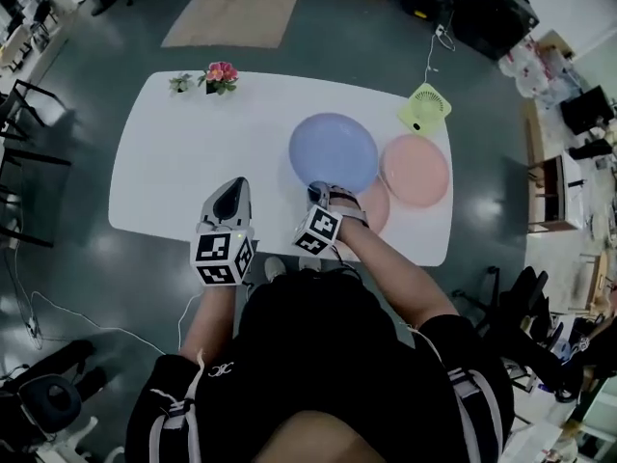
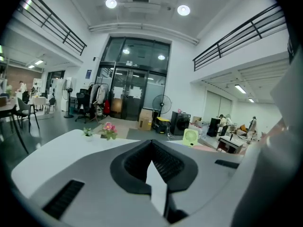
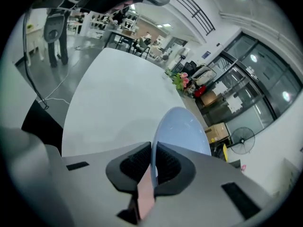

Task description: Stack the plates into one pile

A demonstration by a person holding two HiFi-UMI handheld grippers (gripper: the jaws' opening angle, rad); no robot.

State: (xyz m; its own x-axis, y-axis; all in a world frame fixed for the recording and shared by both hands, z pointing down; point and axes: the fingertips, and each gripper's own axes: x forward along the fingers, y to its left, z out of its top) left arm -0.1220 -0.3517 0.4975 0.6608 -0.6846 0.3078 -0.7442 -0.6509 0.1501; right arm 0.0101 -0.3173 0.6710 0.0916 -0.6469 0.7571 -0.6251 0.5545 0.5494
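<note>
Left gripper (image 1: 233, 196) — jaws pressed together, nothing between them, over the white table (image 1: 174, 162). Right gripper (image 1: 323, 193) — clenched on the near rim of the blue plate (image 1: 334, 148). Two pink plates (image 1: 416, 170) lie just right of it.

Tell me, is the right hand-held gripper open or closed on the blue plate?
Closed on it. The right hand-held gripper has both jaws pressed against the rim of the blue plate, which stands between them.
</note>
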